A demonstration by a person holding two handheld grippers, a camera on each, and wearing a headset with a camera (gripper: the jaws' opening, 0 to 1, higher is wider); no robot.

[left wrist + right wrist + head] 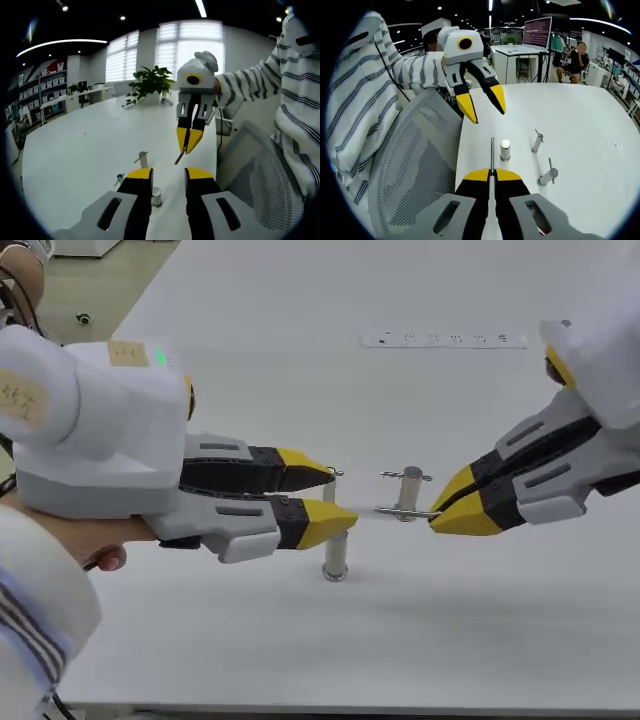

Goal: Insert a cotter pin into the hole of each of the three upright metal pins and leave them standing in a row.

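Right gripper view, low middle: right tool (492,174) pinches a cotter pin (492,152) beside the bare pin (505,149). The left tool (487,111) is wide, empty. Aim level at the hole, push slowly.

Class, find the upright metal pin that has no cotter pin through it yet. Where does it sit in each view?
Head view: the bare metal pin low centre, just below the left tongs.
Left gripper view: bottom centre, seen between that view's own jaws.
Right gripper view: centre, just right of the held cotter pin.
Shared landmark: the right tongs, shut on that cotter pin.
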